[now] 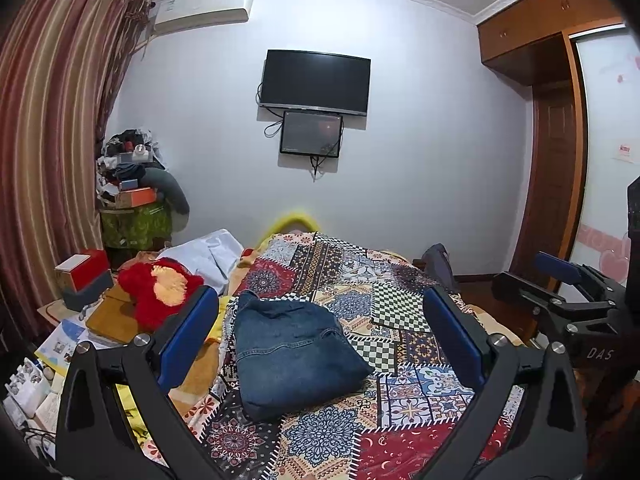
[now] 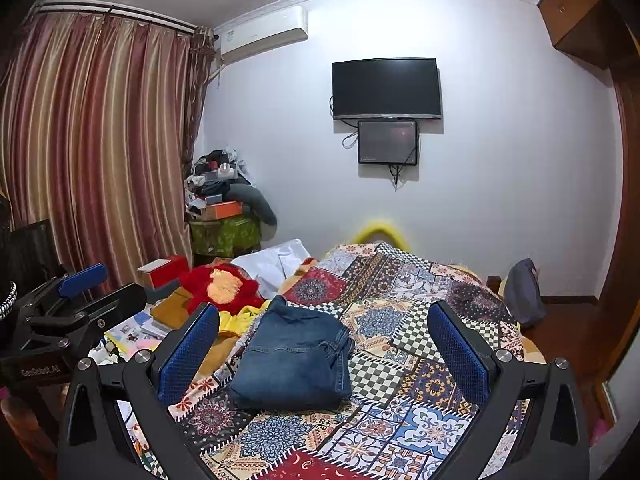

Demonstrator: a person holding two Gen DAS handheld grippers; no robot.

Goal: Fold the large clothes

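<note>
A patchwork bedspread [image 1: 400, 320] covers the bed, and the folded blue jeans [image 1: 296, 348] lie on it, near its left edge. Left of the jeans sits a red plush toy [image 1: 160, 288]. Both claws hang above the bedspread, spread wide and empty: the left claw [image 1: 320, 336] frames the jeans, and the right claw [image 2: 324, 344], too. "DAS" [image 1: 599, 354] marks the right claw's body; "GenRobot.AI" [image 2: 40, 371] marks the left's.

A pair of blue denim jeans [image 1: 294, 350] lies folded into a thick, roughly rectangular bundle on a bed covered with a patchwork quilt [image 1: 400, 312]. The denim is mid-blue and faded, with orange stitched seams visible. The bundle rests flat near the quilt's left side, its layers stacked and slightly puffed.
</note>
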